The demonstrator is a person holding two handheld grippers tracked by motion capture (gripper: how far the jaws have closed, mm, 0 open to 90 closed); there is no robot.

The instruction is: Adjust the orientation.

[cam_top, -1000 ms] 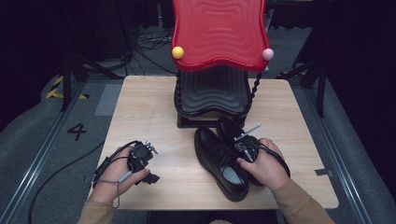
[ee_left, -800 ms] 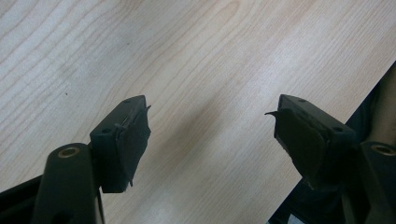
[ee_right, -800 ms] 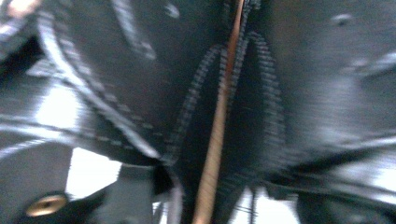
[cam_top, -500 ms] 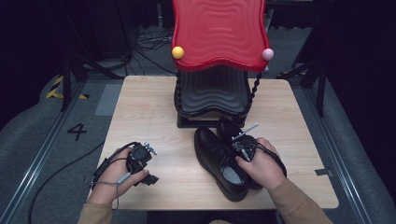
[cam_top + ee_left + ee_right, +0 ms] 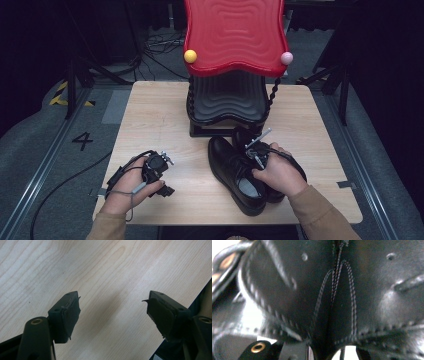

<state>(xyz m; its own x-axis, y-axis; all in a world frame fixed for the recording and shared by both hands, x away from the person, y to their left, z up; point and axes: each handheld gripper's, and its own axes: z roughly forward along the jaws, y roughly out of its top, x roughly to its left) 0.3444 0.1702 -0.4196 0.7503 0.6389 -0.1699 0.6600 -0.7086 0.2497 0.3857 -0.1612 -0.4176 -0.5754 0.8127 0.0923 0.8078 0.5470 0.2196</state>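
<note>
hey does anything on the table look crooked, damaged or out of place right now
Nothing looks damaged or spilled. The two black shoes lie side by side at a slant across the wooden table, not squared to the red-topped rack. The right gripper is closed on them; the left gripper hangs open over bare wood.

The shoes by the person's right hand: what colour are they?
Black leather with black stitching; the shoes show whole in the high view, the stitching in the right gripper view.

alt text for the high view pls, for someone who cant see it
The person's right gripper is down on a pair of black leather shoes on a wooden table, while the left gripper rests apart near the left edge. Behind the shoes stands a red and black shoe rack.
</note>
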